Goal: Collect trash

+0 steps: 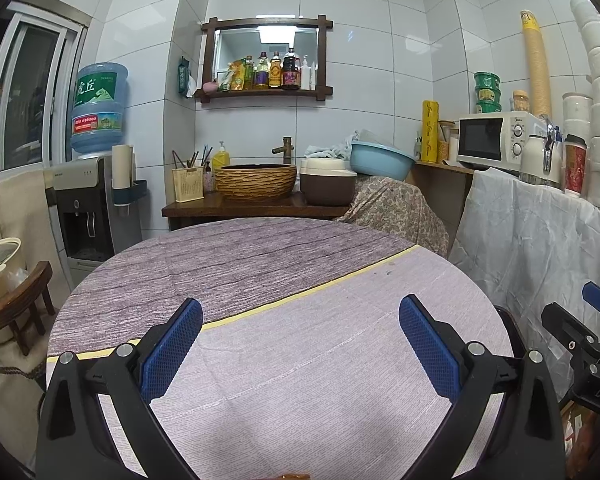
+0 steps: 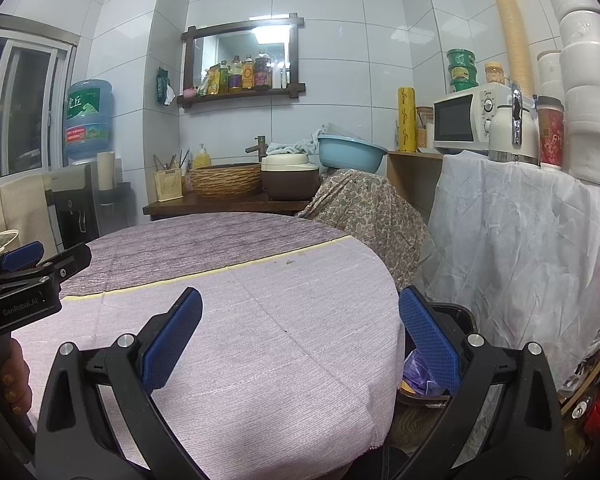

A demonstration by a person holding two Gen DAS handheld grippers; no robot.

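My left gripper is open and empty above the round table with its purple and grey cloth. My right gripper is open and empty over the table's right edge. Below that edge stands a dark bin with purple trash inside, seen between the table and my right finger. A brown scrap shows at the bottom edge of the left wrist view. The right gripper also shows in the left wrist view, and the left gripper in the right wrist view.
A wooden counter with a woven basin and rice cooker stands behind the table. A water dispenser is at left. A cloth-covered shelf with a microwave is at right.
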